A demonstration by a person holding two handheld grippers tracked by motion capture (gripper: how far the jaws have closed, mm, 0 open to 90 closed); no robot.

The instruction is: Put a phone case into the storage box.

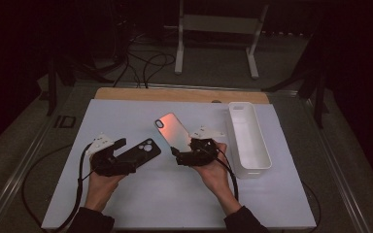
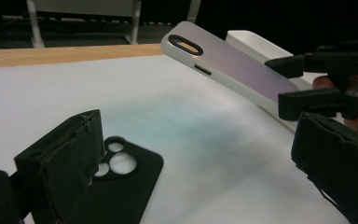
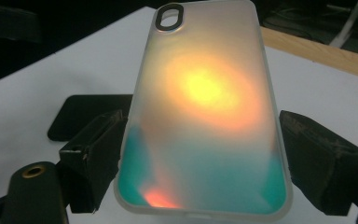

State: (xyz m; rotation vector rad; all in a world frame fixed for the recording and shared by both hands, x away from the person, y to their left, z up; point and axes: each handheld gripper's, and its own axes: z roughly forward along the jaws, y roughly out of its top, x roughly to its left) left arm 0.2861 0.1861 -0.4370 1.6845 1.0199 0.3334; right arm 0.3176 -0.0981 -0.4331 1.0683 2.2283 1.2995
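While the person's forearms come in at the near edge of the white table (image 1: pixel 126 204), the left gripper (image 1: pixel 119 154) stands with its jaws wide apart over the black phone case (image 1: pixel 141 151), which lies flat with its camera cutouts showing; whether a jaw touches it I cannot tell. Beside it, the right gripper (image 1: pixel 190 145) clamps the lower sides of the frosted phone case (image 3: pixel 205 107), tilted up off the table, shimmering orange and teal. Farther right lies a white tray (image 1: pixel 260 162), nothing in it.
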